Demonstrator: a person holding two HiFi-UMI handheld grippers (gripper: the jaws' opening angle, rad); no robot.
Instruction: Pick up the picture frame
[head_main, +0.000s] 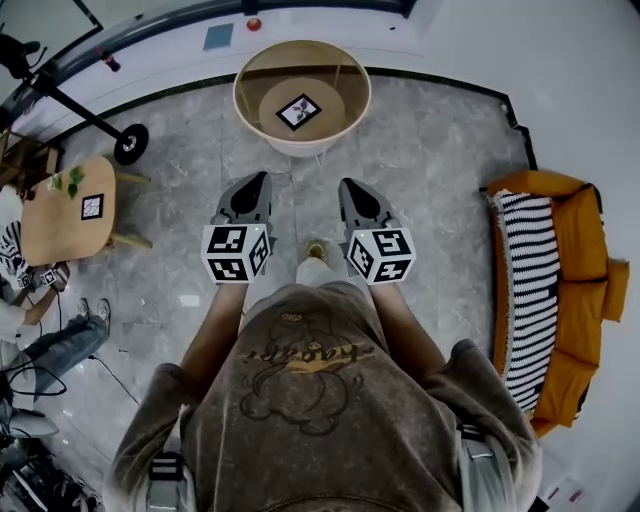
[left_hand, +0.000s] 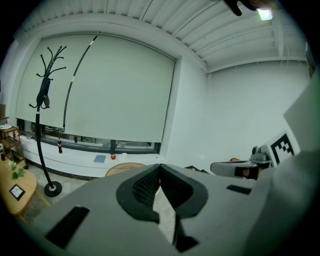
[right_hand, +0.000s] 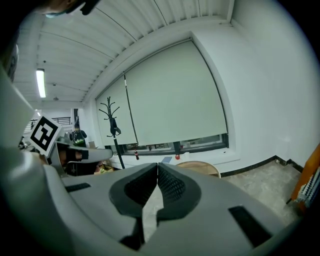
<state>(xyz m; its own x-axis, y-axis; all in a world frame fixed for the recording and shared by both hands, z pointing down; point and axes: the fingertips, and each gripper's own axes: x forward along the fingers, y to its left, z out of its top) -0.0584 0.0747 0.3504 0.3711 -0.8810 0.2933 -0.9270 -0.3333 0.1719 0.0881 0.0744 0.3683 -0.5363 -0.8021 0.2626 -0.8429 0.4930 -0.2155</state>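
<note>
- Approach step, we judge: left gripper (head_main: 258, 182) and right gripper (head_main: 350, 188) point at the round table (head_main: 250, 75), both pressed together, empty.
- Target picture frame (head_main: 298, 111) lies at table centre, away from the rim.
- Next we need to close in, spread one gripper, pinch a frame edge.

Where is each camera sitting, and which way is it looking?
Head view: on the person's head, looking steeply down at the round table holding the picture frame; shows the sweatshirt, arms, left gripper and right gripper.
Left gripper view: on the left gripper, looking about level past its shut jaws at the window blind and coat stand.
Right gripper view: on the right gripper, facing the same wall past its shut jaws.
Shared: both gripper views show the blind, coat stand and round table, which the head view sees too.
</note>
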